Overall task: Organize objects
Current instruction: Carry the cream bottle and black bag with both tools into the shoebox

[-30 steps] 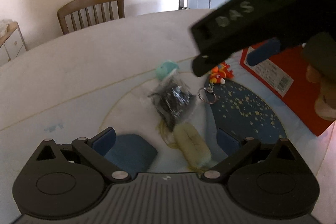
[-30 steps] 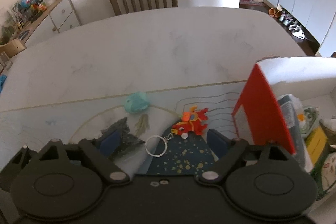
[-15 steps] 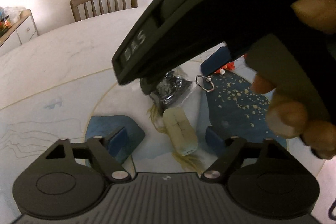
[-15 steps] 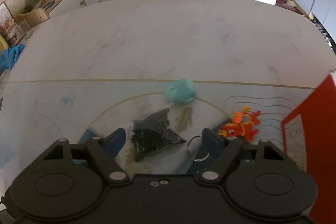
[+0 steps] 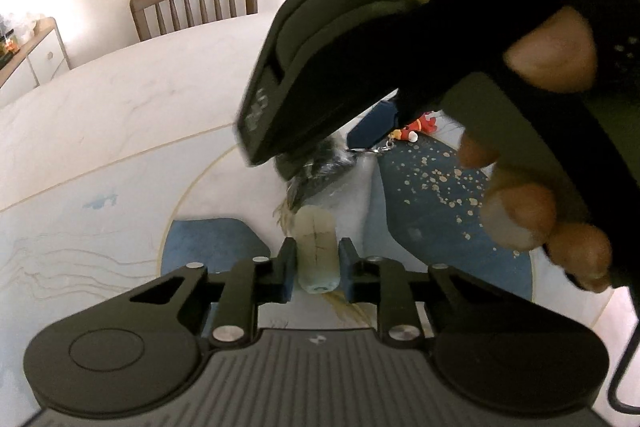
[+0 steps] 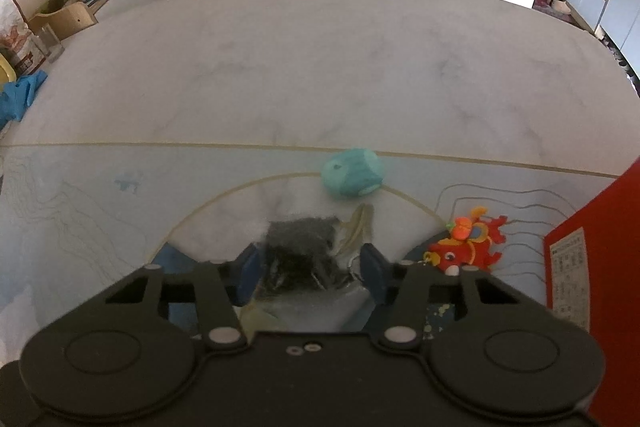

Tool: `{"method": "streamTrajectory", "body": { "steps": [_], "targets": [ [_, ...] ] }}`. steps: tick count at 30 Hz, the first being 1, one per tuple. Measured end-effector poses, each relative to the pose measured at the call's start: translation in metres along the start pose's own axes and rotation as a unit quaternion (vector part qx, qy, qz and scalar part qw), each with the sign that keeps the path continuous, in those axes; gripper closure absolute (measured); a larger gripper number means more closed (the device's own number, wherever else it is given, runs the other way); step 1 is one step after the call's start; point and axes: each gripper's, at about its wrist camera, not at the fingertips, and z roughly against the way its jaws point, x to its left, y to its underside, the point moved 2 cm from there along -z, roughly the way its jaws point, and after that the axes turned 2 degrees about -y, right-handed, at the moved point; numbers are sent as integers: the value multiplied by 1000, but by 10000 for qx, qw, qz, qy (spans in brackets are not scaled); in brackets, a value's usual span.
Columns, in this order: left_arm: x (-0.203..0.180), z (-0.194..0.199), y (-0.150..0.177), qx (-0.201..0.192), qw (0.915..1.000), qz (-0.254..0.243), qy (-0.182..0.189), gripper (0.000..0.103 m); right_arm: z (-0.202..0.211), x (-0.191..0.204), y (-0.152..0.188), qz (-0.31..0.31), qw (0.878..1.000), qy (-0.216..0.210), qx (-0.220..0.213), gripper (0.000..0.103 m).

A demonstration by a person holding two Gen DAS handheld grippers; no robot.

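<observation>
Left gripper [image 5: 317, 264] closed on pale cream cylindrical roll [image 5: 318, 251] lying on blue patterned mat [image 5: 432, 203], evidently for lifting; right gripper [image 6: 310, 269] part-open, straddling clear plastic bag of black pieces [image 6: 304, 251] nearby, likely awaiting closure; teal blob toy [image 6: 352, 173] beyond.

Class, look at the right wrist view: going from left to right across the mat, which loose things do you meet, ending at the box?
Clear bag of black parts between the right gripper's fingers → teal toy → red fish keychain → red box.
</observation>
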Motion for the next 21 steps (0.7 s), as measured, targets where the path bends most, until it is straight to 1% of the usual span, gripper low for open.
{"method": "streamTrajectory", "body": {
  "steps": [2,8,11,14,21],
  "targets": [
    [0,0,0,48,10000,16,14,82,7,0,1,-40,10000,38,-34,70],
    [1,11,-2,27,10000,92,17,82,37,-6,7,-186,9996,19,-221,70],
    [-3,23,-3,-12,9999,108,10,82,49,-10,10,-231,9994,-2,-266,70],
    [1,36,-8,-58,10000,53,20,82,67,-16,15,-261,9992,-4,-291,70],
    [-13,70,-19,-163,9998,-28,139,82,106,-27,31,-348,9980,-149,-513,71]
  ]
}}
